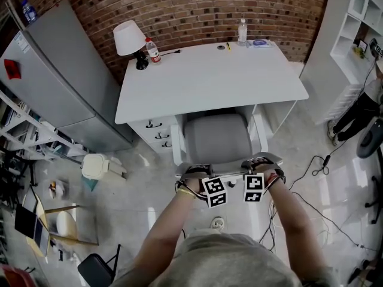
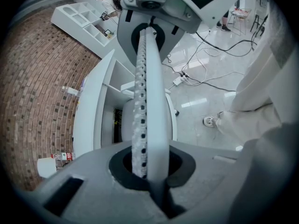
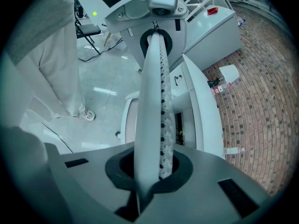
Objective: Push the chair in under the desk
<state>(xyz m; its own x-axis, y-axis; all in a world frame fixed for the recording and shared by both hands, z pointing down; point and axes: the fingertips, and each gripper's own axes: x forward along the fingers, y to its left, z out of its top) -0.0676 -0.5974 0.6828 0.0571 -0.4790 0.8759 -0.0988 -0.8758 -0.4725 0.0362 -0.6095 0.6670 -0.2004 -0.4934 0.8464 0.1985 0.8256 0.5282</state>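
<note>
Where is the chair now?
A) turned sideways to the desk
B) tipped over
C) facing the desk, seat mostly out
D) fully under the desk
C: the chair faces the desk, most of its grey seat showing in front of the desk's edge.

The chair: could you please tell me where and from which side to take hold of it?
Take the top of the backrest, coming from behind. The chair faces the desk squarely, so a push there should send it straight under.
</note>
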